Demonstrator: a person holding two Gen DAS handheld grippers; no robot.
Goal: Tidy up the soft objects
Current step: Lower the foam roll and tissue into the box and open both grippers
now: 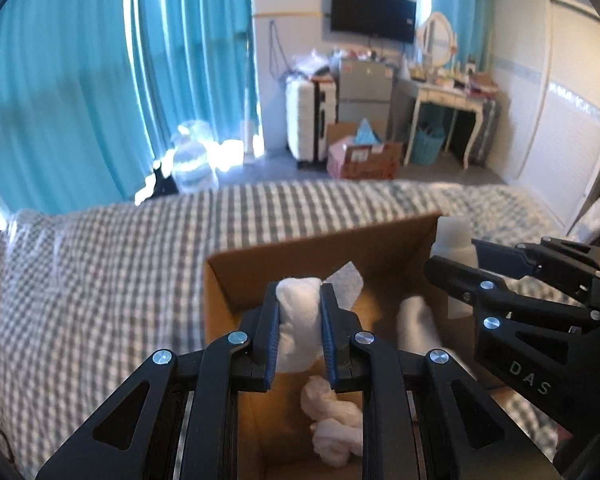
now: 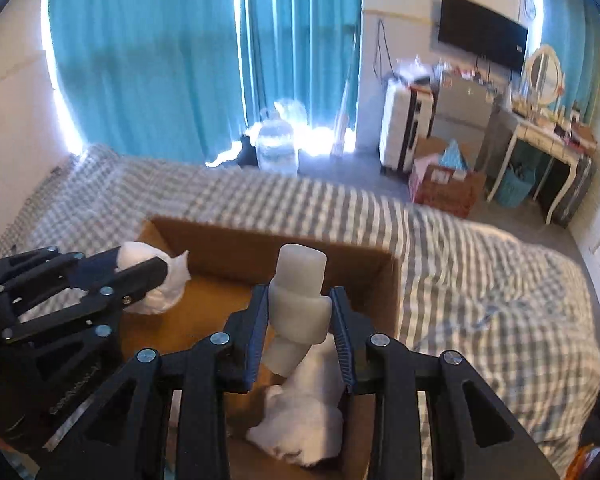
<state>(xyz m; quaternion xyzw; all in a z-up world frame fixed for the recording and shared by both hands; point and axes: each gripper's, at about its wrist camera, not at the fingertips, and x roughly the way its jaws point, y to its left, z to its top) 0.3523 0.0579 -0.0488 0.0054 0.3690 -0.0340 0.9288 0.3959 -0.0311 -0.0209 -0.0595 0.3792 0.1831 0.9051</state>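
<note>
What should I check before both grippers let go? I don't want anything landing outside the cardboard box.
1. Left gripper shut on the white fluffy bundle: ok.
2. Right gripper shut on the pale foam piece: ok.
3. Both loads over the cardboard box opening: ok in the wrist views; height above the bottom cannot tell.
4. Free space below: not ok. Crumpled white material lies under the left load and a white fluffy lump under the right.
5. Grippers apart from each other: ok.
6. Box steady on the checked bed cover: cannot tell.
</note>
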